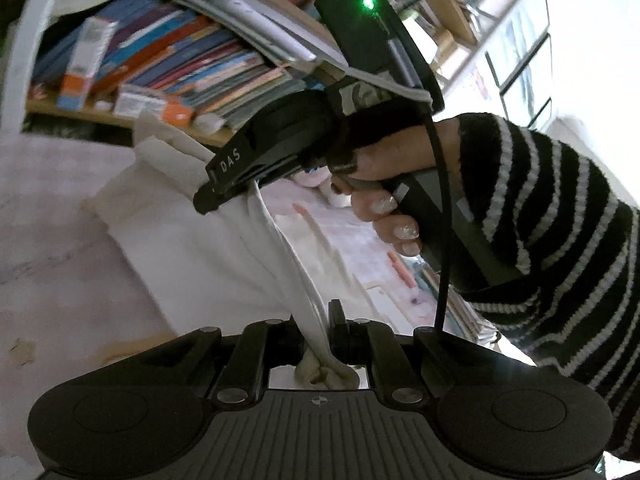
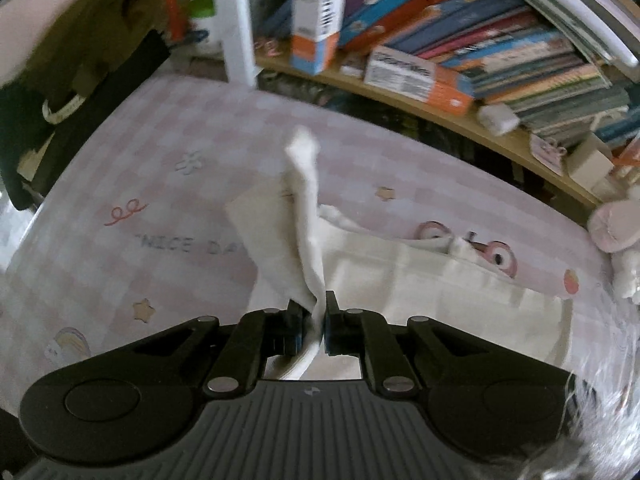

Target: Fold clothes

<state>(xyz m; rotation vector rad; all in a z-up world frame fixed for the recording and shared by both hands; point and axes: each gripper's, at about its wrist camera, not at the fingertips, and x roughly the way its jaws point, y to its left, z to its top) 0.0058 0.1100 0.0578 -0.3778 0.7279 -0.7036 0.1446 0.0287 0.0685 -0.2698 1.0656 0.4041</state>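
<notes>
So both our grippers are clamped on the same white garment (image 2: 372, 276). In the left wrist view our left gripper (image 1: 318, 320) has its jaws squeezed together on a bunched fold of the cloth, and a little wad of it pokes out behind the pads. In the right wrist view our right gripper (image 2: 313, 312) is pinched tight on another fold, with a strip of fabric standing up from between the fingers and ending in a floppy tip.

Everything else we place off the garment. Its lower part lies spread on the pink checked bedsheet (image 2: 140, 168), which has small stars, a flower and some faint lettering printed on it. Past the garment's far edge runs a wooden bookshelf (image 2: 440, 116) packed with leaning books, plus an orange and white box (image 2: 316, 16) standing on it. Off to the right of the garment, at the sheet's edge, there's a pink plush toy (image 2: 612, 228). Far left of it sits a dark pile of clothing (image 2: 80, 60).

From the left wrist view we also see the right hand (image 1: 384, 184) wrapped around its gripper's handle above the garment, in a black and white striped sleeve (image 1: 560, 232).
</notes>
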